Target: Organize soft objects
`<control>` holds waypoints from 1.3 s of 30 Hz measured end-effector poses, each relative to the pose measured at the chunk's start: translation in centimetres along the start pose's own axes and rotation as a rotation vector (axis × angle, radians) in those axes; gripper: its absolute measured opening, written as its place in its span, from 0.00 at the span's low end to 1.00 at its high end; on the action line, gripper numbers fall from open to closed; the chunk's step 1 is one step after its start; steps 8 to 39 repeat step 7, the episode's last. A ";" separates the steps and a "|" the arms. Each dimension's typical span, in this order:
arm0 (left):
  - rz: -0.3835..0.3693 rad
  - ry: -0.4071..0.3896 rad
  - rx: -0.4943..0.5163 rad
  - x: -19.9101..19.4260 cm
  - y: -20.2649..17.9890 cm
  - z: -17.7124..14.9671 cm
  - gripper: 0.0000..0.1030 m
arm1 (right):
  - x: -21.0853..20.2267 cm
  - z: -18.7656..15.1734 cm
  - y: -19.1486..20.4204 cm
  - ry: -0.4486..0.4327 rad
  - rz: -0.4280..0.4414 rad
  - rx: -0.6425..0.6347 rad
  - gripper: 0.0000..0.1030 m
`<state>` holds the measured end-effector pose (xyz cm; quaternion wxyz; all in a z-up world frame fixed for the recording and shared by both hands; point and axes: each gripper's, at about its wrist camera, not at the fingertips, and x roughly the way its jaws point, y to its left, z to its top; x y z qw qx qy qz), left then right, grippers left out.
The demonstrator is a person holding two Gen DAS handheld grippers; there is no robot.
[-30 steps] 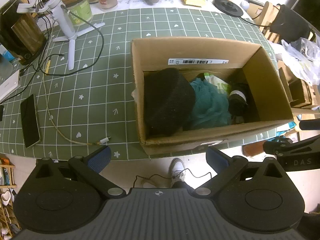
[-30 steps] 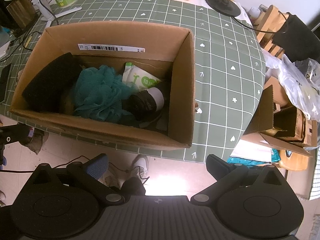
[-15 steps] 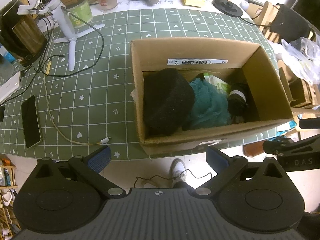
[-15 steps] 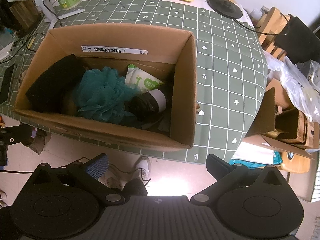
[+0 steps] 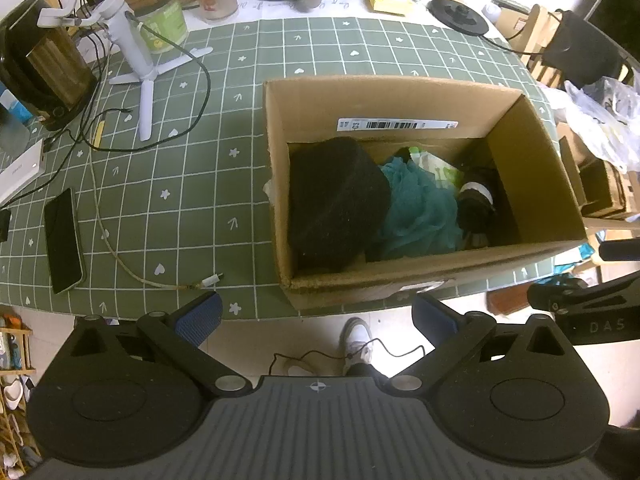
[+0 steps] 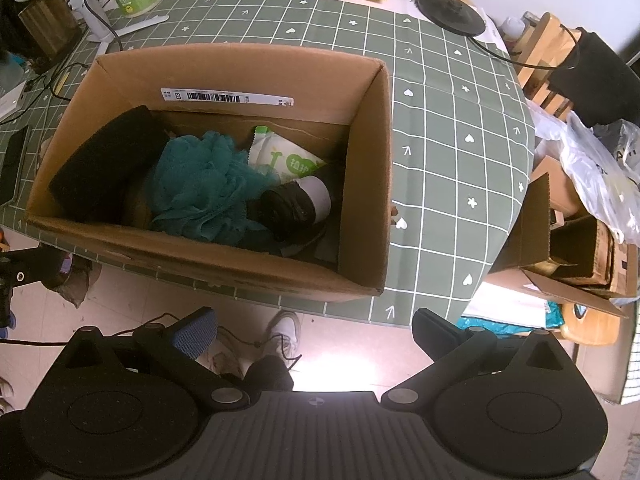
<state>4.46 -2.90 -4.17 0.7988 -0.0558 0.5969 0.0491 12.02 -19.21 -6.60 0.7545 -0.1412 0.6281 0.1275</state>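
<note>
An open cardboard box (image 5: 400, 96) stands at the near edge of the surface (image 5: 240, 80), which wears a green cloth with a white grid and small hearts. All the soft things lie inside the box. In the left wrist view, a black foam block (image 5: 336, 204) fills the 9 o'clock end, leaning against the box wall. A teal mesh bath pouf (image 5: 416, 208) sits in the middle, touching the block. At 3 o'clock of the pouf lies a dark roll with a white band (image 5: 476, 204), and a green-and-white packet (image 5: 436, 166) peeks out behind the pouf at 12 o'clock. A white barcode label (image 5: 396, 124) is stuck on the far inner wall.

The left claw (image 5: 316, 312) hangs over the floor just off the surface's edge, at 6 o'clock of the box, released, its blue-padded fingers spread wide with nothing between them. The right claw (image 6: 316, 326) is also released and empty, fingers wide apart, likewise at 6 o'clock of the box and apart from it. Below both claws a white shoe (image 6: 286, 330) shows on the tiled floor.

On the surface at 9 o'clock of the box lie a black phone (image 5: 64, 240) and a pale cable (image 5: 120, 256). A white tripod stand (image 5: 140, 64) stands toward 10 o'clock, with a green-labelled jar (image 5: 164, 26) behind it.
</note>
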 end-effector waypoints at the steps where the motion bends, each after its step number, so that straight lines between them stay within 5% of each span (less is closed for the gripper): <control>1: 0.000 0.001 0.001 0.0 0.0 0.0 1.00 | 0.0 0.0 0.0 0.000 0.000 0.001 1.00; 39: -0.021 -0.022 -0.001 -0.4 -0.2 0.1 1.00 | 0.0 0.1 -0.1 0.000 0.001 0.001 1.00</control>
